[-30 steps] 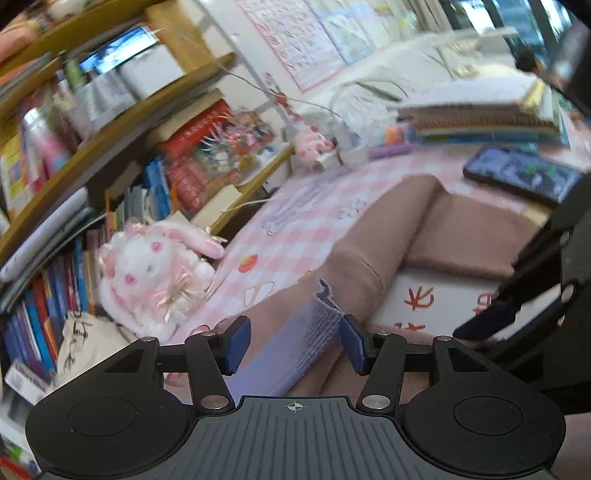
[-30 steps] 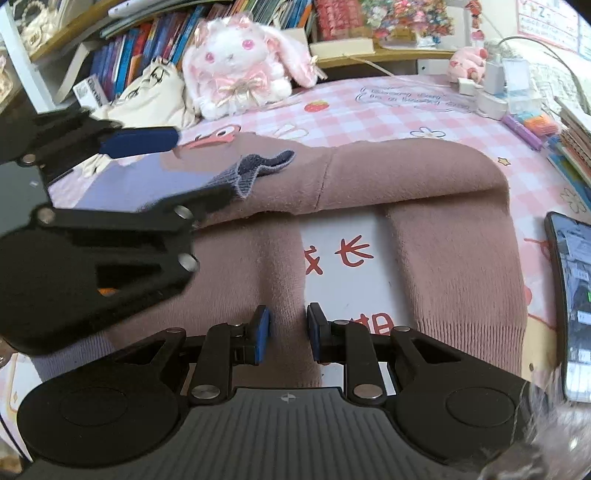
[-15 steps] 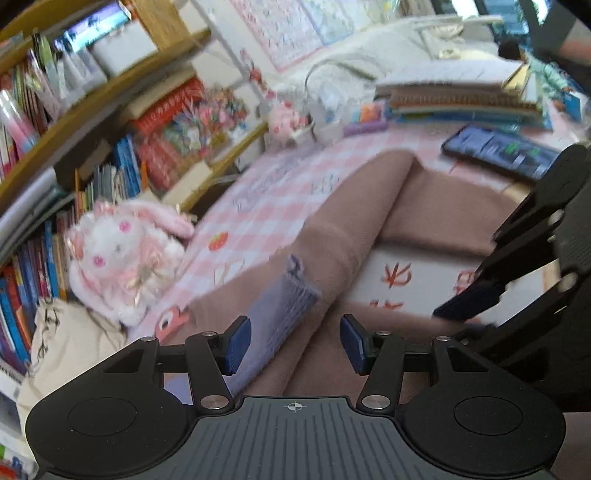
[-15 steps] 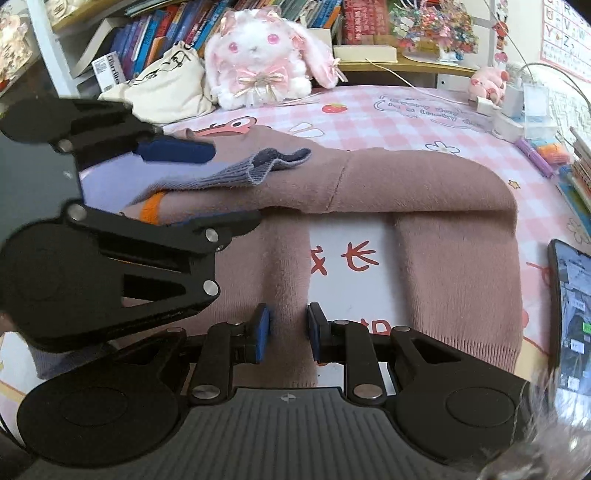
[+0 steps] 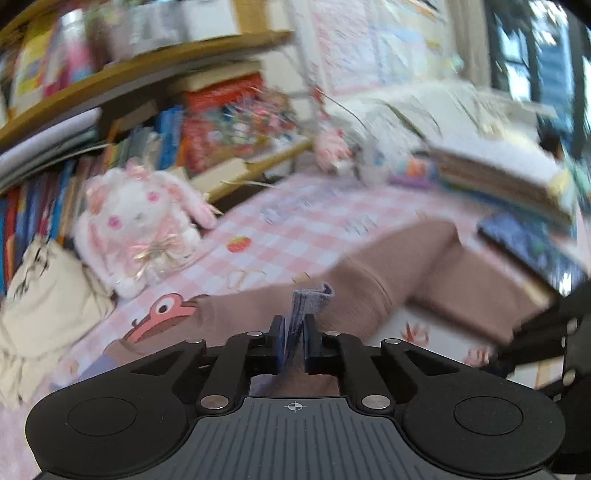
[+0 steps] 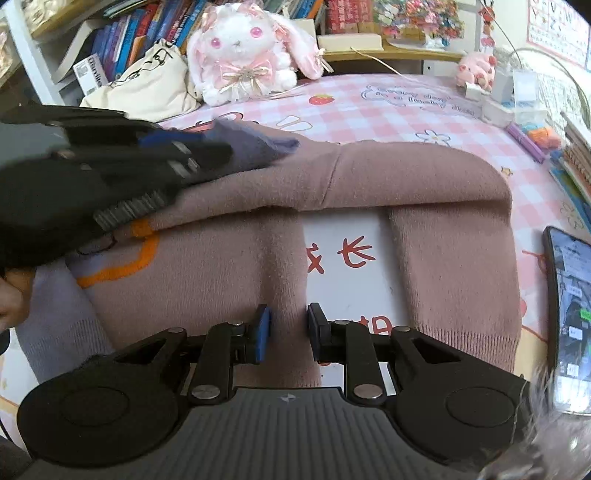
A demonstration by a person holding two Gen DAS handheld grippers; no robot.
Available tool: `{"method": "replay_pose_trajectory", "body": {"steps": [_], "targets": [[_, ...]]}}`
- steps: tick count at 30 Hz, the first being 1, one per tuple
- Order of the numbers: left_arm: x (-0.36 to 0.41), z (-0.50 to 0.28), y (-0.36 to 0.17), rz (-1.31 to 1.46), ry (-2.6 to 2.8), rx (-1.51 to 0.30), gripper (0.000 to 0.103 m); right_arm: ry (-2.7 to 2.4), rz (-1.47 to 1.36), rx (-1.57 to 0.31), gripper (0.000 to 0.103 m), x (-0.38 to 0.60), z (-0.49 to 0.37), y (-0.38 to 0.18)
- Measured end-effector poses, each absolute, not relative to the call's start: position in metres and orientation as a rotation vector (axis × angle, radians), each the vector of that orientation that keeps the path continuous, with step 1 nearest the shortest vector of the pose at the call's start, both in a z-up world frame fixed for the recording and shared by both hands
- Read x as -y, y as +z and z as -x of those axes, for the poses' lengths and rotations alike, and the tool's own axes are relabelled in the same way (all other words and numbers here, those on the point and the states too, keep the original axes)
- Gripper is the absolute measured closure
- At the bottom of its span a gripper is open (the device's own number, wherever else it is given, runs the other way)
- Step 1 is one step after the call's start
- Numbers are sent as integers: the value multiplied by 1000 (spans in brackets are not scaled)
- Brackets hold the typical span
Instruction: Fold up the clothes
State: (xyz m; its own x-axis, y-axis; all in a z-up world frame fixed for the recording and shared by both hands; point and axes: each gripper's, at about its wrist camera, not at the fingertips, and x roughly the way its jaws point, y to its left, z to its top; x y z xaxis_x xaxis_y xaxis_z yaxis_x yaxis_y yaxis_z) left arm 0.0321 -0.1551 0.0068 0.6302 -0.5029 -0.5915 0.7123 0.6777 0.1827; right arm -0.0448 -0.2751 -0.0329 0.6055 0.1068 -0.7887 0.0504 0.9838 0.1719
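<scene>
A pinkish-brown sweater [image 6: 406, 177] with a white panel of red characters [image 6: 343, 254] lies on the pink checked tablecloth [image 6: 388, 107], one sleeve folded across the top. My left gripper [image 5: 294, 343] is shut on that sleeve's purple cuff [image 5: 308, 299], which stands up between the fingers. In the right wrist view the left gripper [image 6: 218, 151] sits at the upper left over the sweater, with the cuff [image 6: 273, 146] poking out past it. My right gripper [image 6: 289, 332] pinches a raised fold of the sweater's body near the lower edge. The right gripper's body [image 5: 546, 336] shows blurred at the right of the left wrist view.
A pink-and-white plush rabbit [image 6: 243, 48] and a cream canvas bag [image 6: 147, 85] sit at the table's back by the bookshelf [image 6: 155, 29]. A phone [image 6: 570, 314] lies right of the sweater. Stacked books [image 5: 502, 181] and small items [image 6: 517, 96] line the far right.
My left gripper was open around the purple cuff; it has shut on it and swung, blurring the view. The right gripper has stayed on its fold.
</scene>
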Motion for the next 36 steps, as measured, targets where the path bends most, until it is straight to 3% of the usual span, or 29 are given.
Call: {"method": "replay_pose_trajectory", "body": {"steps": [10, 20, 27, 36], "targets": [[128, -51, 27, -266, -625, -518, 100, 47, -148, -929, 82, 271, 44, -32], [-38, -62, 81, -25, -149, -418, 100, 55, -102, -959, 81, 267, 39, -30], [-162, -43, 65, 9, 218, -491, 100, 35, -141, -959, 82, 270, 39, -30], [-201, -28, 57, -22, 342, -523, 100, -1, -156, -929, 82, 267, 42, -32]]}}
